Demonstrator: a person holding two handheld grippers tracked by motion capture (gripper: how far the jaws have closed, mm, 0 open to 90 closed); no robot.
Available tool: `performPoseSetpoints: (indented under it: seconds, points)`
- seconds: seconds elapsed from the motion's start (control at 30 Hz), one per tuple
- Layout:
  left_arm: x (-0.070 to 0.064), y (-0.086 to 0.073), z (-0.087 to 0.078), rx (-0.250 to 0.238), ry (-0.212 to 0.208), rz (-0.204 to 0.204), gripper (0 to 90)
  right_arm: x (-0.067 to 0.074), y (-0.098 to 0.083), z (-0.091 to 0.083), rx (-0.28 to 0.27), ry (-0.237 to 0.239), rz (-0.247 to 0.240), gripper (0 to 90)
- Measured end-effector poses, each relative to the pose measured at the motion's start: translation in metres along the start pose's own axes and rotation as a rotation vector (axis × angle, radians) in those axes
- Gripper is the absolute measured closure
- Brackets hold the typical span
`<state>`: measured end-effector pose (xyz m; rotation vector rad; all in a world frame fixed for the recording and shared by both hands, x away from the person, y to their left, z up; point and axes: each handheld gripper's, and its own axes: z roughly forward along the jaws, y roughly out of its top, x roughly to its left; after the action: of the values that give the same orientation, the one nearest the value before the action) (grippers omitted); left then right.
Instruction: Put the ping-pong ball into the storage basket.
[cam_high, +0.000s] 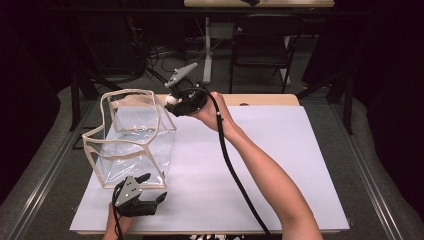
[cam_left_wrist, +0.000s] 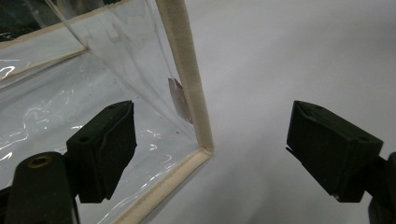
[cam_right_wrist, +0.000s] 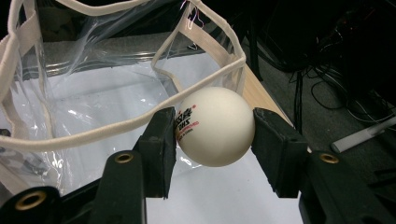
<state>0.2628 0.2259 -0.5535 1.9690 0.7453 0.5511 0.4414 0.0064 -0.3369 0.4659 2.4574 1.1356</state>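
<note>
A clear plastic bag (cam_high: 131, 141) with cream trim stands open on the white table top (cam_high: 260, 165). A white ping-pong ball (cam_right_wrist: 215, 126) with red print is clamped between the jaws of my right gripper (cam_right_wrist: 215, 133), just outside the bag's upper rim (cam_right_wrist: 140, 119). In the high view that right gripper (cam_high: 172, 102) hovers at the bag's far right corner, with the ball (cam_high: 171, 100) at its tip. My left gripper (cam_high: 150, 189) rests near the table's front edge, by the bag's near corner (cam_left_wrist: 203, 144). Its jaws stand wide apart with nothing between them.
A black cable (cam_high: 230, 165) trails from the right gripper along the forearm. A dark folding chair (cam_high: 262, 45) and a table leg (cam_high: 206, 47) stand beyond the table's far edge. Tangled cables (cam_right_wrist: 327, 88) lie on the floor there.
</note>
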Motion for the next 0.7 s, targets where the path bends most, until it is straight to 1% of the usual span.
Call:
performPoseSetpoints:
  seconds: [0.1, 0.3, 0.7]
  points:
    - [0.000, 0.000, 0.000, 0.000, 0.002, 0.001, 16.2, 0.001, 0.003, 0.001, -0.003, 0.003, 0.005, 50.7]
    - [0.000, 0.000, -0.001, -0.001, -0.001, 0.002, 16.2, 0.005, 0.008, 0.005, 0.009, 0.009, -0.007, 50.7]
    - [-0.001, 0.000, 0.001, -0.001, -0.006, 0.003, 16.2, 0.013, 0.017, 0.012, 0.013, 0.025, -0.025, 50.7]
